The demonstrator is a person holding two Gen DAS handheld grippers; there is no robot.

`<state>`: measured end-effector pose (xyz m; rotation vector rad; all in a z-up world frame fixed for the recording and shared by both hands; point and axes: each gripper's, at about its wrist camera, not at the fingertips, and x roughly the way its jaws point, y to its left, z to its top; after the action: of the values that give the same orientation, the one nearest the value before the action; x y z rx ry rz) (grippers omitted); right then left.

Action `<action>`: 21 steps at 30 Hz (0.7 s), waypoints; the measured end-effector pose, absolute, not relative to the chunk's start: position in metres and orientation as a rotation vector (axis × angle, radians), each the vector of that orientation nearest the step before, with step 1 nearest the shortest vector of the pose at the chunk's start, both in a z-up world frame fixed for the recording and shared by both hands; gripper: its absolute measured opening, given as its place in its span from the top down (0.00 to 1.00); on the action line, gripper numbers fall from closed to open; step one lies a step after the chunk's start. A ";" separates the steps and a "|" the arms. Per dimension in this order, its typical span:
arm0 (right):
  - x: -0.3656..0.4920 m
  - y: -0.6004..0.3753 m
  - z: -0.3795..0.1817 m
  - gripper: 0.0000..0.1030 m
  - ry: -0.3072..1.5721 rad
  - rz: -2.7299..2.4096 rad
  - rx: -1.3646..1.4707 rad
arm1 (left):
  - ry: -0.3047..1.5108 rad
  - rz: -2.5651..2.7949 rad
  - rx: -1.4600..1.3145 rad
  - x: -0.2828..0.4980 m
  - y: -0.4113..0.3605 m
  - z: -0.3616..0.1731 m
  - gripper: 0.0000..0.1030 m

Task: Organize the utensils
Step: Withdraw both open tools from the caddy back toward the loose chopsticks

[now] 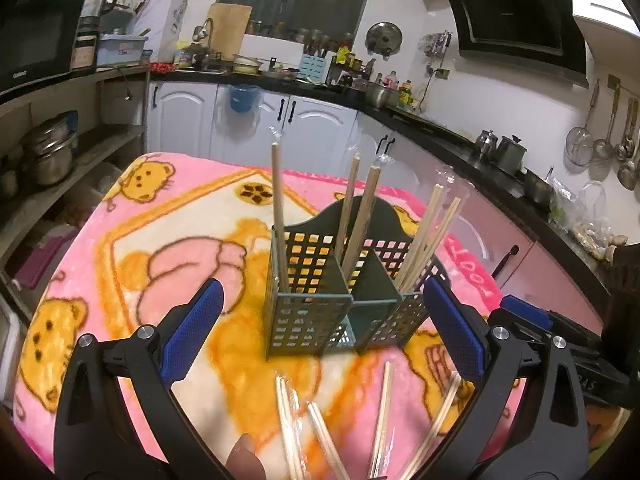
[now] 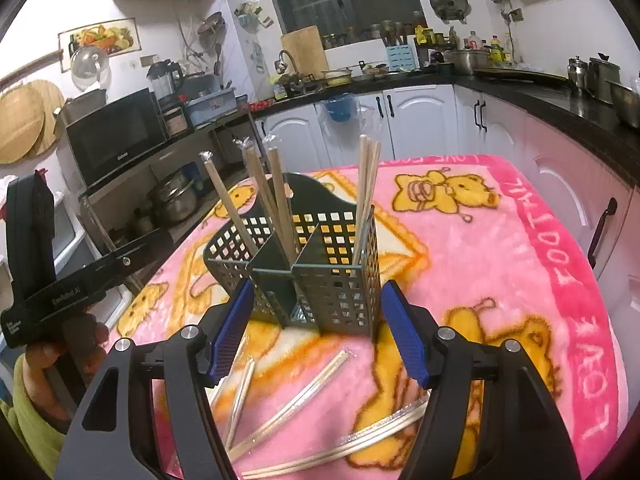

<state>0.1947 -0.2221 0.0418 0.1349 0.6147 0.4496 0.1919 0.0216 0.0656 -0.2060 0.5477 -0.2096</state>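
Observation:
A dark green perforated utensil holder [image 1: 344, 300] [image 2: 320, 276] with compartments stands on the pink bear blanket [image 1: 132, 240] [image 2: 500, 280]. Several wrapped chopstick pairs [image 1: 280, 216] [image 2: 366, 200] stand upright in its compartments. More wrapped chopsticks [image 1: 384, 412] [image 2: 296, 400] lie loose on the blanket in front of it. My left gripper [image 1: 324, 328] is open and empty, its pads on either side of the holder, not touching it. My right gripper [image 2: 318, 328] is open and empty, just in front of the holder. The right gripper's body shows at the right of the left wrist view [image 1: 568, 332].
The blanket covers a table in a kitchen. White cabinets and a black counter [image 1: 440, 132] run behind and to the right. Shelves with pots [image 1: 48, 160] and a microwave [image 2: 116, 136] stand to the left.

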 end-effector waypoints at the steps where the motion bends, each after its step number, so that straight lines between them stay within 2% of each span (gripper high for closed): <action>1: 0.194 -0.222 0.041 0.38 0.617 0.450 0.131 | 0.550 -0.206 -0.207 0.190 0.023 0.065 0.11; 21: 0.187 -0.206 0.019 0.38 0.686 0.481 0.089 | 0.641 -0.151 -0.225 0.181 0.040 0.028 0.11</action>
<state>0.1872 -0.2061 0.0189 0.0894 0.6863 0.4808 0.1809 0.0400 0.0285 -0.2251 0.6413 -0.1510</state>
